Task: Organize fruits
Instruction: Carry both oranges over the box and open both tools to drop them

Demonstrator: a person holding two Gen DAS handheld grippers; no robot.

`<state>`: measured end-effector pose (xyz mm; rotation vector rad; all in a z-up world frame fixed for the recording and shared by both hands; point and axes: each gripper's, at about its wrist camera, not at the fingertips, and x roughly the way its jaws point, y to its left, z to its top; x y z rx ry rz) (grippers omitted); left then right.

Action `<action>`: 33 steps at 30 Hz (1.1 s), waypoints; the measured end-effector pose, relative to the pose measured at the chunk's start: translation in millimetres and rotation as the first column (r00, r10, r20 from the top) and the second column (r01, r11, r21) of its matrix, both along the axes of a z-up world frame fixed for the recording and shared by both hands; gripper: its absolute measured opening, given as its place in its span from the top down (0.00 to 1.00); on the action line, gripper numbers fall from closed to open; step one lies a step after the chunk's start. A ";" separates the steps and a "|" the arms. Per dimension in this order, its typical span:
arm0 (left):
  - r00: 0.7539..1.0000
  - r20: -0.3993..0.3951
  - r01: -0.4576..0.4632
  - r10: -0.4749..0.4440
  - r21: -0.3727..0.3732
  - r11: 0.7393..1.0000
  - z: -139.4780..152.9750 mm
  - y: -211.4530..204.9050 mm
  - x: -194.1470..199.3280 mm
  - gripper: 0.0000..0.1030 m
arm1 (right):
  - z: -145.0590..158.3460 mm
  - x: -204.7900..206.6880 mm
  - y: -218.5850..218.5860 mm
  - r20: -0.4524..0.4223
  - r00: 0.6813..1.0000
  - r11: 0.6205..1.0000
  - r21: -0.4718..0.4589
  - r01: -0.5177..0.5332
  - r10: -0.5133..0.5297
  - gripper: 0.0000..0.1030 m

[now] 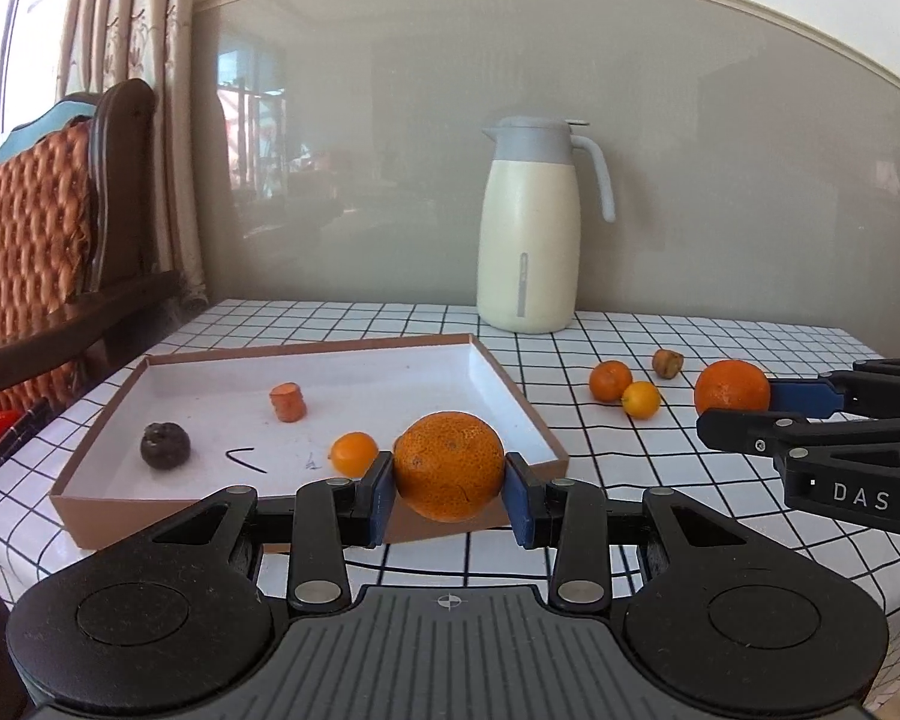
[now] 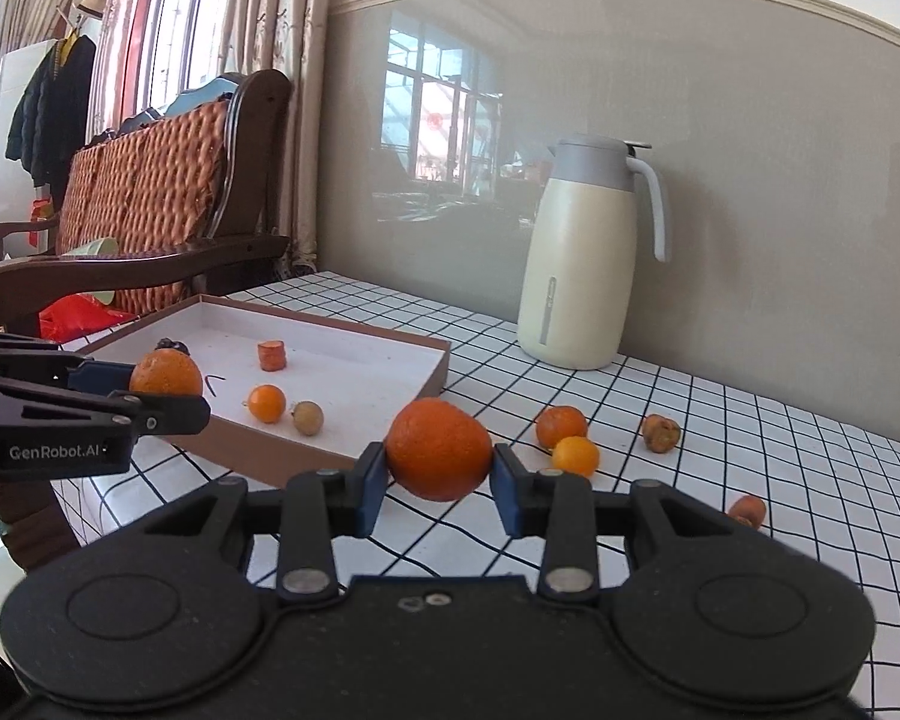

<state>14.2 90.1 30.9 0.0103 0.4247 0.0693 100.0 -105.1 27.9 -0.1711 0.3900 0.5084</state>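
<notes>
Two round oranges [image 1: 449, 465] [image 2: 438, 449], each claw-clamped.

Left tongs [image 1: 449, 492] gripping orange [image 1: 448, 465], box [image 1: 306, 498] behind

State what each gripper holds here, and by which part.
The left gripper grips a rough-skinned orange by its opposite sides, across its widest part. The right gripper grips a smoother orange the same way.

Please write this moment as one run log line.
left gripper: shut on mottled orange | right gripper: shut on smooth orange | box: partly filled
</notes>
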 end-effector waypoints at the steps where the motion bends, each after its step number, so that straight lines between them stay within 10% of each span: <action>1: 1.000 0.005 -0.014 0.014 0.000 1.000 0.6 4.6 -1.2 0.63 | 0.4 -0.4 3.7 0.005 1.000 1.000 0.003 -0.009 0.009 0.72; 33: 0.954 0.074 -0.289 0.291 -0.036 0.957 13.3 138.4 44.0 0.63 | 11.5 64.2 96.1 0.078 0.995 0.995 0.063 -0.074 0.069 0.72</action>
